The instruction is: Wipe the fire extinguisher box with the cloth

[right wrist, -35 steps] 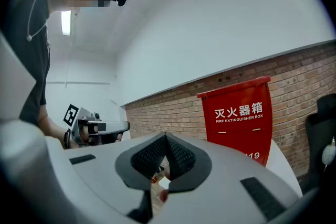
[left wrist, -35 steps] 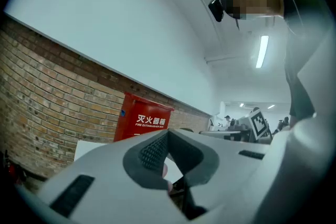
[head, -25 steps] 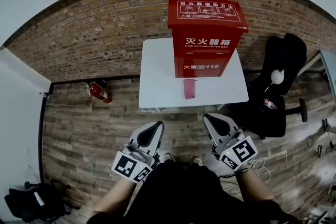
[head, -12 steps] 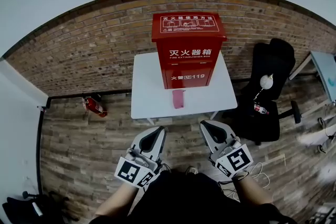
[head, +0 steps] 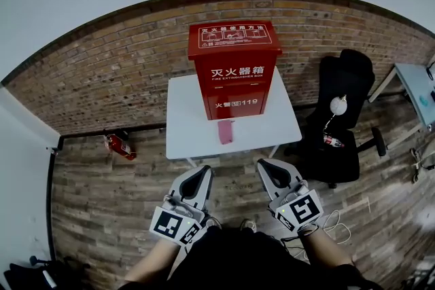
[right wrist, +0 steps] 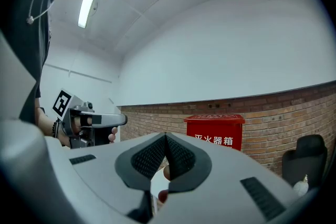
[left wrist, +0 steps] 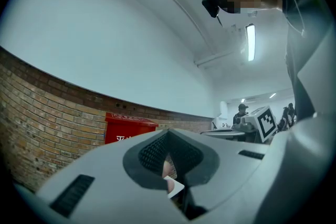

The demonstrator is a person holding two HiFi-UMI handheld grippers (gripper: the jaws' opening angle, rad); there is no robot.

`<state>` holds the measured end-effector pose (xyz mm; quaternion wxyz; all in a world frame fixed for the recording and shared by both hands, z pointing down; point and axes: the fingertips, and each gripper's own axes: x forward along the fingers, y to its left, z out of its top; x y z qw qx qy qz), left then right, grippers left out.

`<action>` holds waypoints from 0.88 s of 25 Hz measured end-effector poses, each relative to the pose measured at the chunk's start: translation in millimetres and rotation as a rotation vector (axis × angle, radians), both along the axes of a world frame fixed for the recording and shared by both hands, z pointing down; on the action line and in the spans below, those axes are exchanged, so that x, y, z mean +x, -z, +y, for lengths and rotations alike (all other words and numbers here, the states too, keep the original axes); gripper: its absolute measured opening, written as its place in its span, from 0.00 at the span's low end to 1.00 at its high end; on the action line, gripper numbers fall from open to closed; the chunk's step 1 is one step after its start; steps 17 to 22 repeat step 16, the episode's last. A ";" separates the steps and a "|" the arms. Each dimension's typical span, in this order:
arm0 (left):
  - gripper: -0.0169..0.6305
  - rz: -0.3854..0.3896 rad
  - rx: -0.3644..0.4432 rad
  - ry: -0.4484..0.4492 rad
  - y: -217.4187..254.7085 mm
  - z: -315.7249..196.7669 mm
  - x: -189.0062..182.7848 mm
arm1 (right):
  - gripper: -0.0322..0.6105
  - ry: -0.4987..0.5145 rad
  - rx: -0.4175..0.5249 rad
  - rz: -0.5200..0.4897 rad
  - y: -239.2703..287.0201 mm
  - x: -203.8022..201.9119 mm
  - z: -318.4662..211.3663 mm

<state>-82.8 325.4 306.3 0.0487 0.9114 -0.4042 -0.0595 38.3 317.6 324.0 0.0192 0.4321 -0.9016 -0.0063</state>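
Note:
A red fire extinguisher box (head: 234, 68) with white lettering stands on a small white table (head: 183, 125) against the brick wall. In front of the box on the table lies a pink cloth (head: 225, 131). My left gripper (head: 198, 178) and right gripper (head: 270, 171) are held side by side near my body, well short of the table, both shut and empty. The box also shows beyond the closed jaws in the left gripper view (left wrist: 128, 128) and in the right gripper view (right wrist: 214, 131).
A small red fire extinguisher (head: 119, 145) lies on the wooden floor left of the table. A black office chair (head: 336, 125) with a bottle on its seat stands right of the table. A grey desk corner (head: 416, 88) is at far right.
The table and box have slid left and a little down in the head view as I stepped. Both grippers have crept up slightly and stayed shut.

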 end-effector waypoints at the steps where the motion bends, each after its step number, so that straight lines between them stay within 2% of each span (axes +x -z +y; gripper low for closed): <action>1: 0.05 0.001 -0.006 0.003 -0.4 -0.3 -0.9 | 0.08 0.001 0.001 0.005 0.1 -1.0 0.9; 22: 0.05 -0.005 -0.027 0.014 -5.5 -1.6 -13.9 | 0.08 0.025 -0.017 0.013 -6.7 -18.2 2.2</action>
